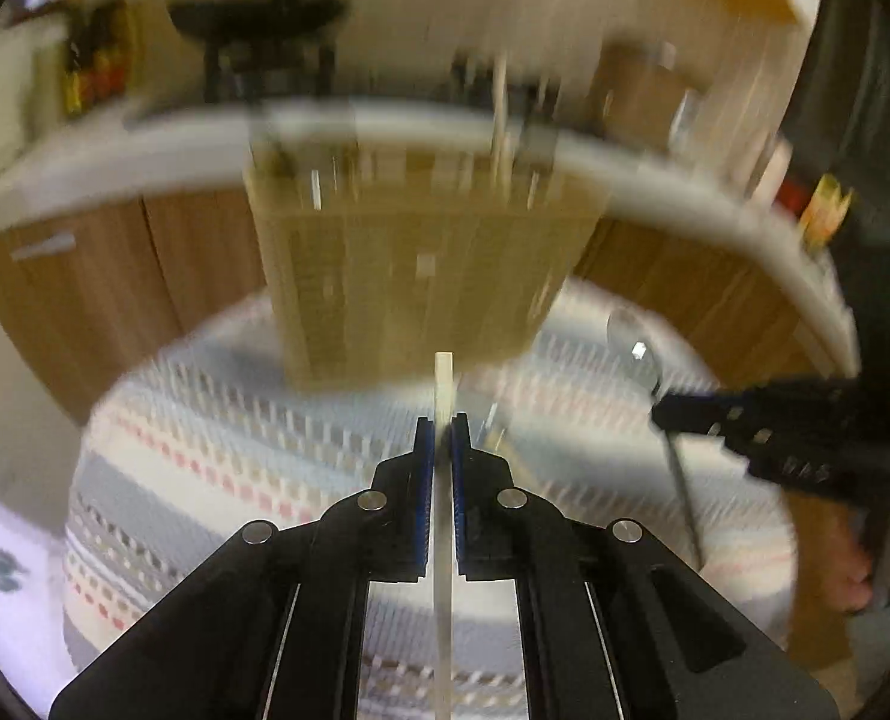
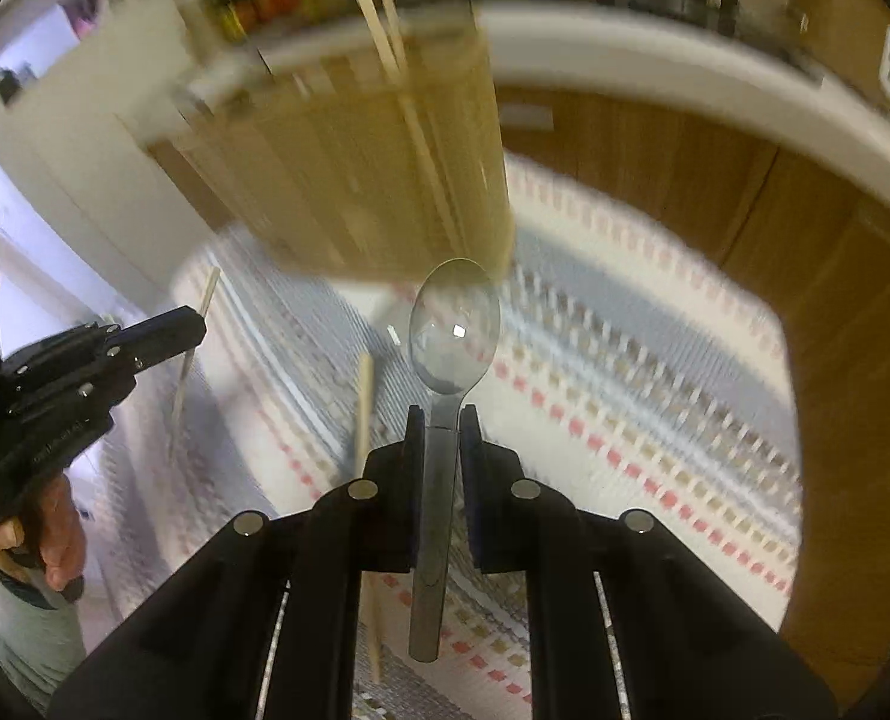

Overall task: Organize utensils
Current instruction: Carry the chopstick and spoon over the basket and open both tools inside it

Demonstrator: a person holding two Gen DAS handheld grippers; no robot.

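Two grippers each hold one utensil above a round table covered by a striped cloth (image 2: 655, 396). The left gripper (image 1: 443, 429) has its jaws closed to a thin gap on a pale wooden chopstick (image 1: 443, 378), which runs straight forward between the blue pads and sticks out a little past the fingertips. In the right wrist view this same gripper (image 2: 195, 324) appears at the left edge, with the stick showing above and below its fingers.

The right gripper (image 2: 443, 420) is clamped on the neck of a clear plastic spoon (image 2: 454, 330); the bowl stands out ahead of the fingertips and the handle runs back between the jaws toward the camera. From the left wrist view the right gripper (image 1: 661, 411) sits at the right side with the spoon's bowl above it.

Far across the cloth stands a wooden utensil box (image 1: 420, 264), blurred, with a few sticks (image 2: 384, 12) rising from its top. Another chopstick (image 2: 365, 408) lies on the cloth near the right gripper, just left of its fingers. Wooden cabinets (image 2: 715, 192) under a white counter curve behind the table.
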